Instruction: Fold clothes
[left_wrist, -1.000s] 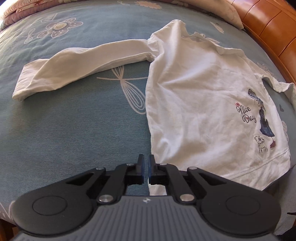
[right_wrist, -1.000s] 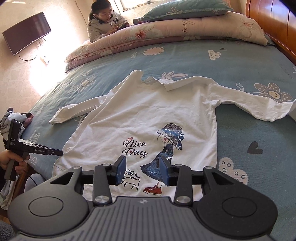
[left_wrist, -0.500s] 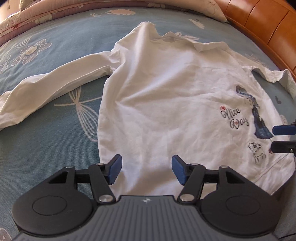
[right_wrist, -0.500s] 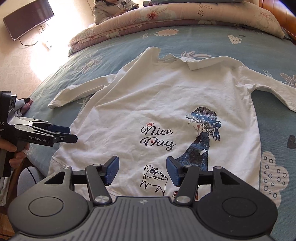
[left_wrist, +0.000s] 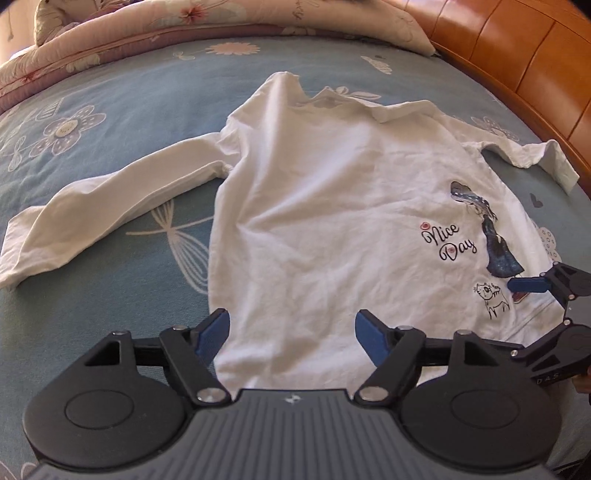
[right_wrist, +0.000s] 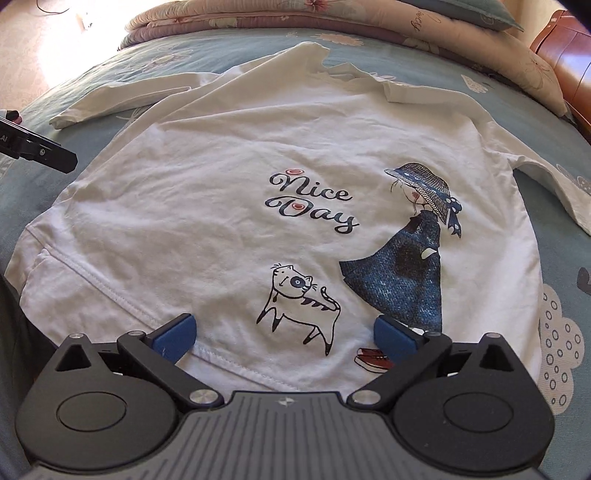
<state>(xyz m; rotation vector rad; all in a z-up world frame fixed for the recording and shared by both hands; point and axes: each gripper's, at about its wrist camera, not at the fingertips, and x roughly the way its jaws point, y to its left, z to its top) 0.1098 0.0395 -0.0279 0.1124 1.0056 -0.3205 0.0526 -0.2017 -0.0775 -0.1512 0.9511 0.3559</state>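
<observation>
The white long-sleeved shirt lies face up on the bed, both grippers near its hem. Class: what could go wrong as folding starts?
1. The hem is already turned up at one corner; a grab there could lock in a crooked fold.
2. The left gripper and right gripper, jaws opening and empty, may also pinch the blue bedsheet.
3. The spread sleeve could drag and bunch when the white long-sleeved shirt lifts.

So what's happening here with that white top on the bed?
A person is about to fold a white long-sleeved top spread flat, print side up, on a blue flowered bedspread. They hold a claw in each hand; the left claw and right claw hang over the top's bottom hem, jaws opening, gripping nothing yet.
</observation>
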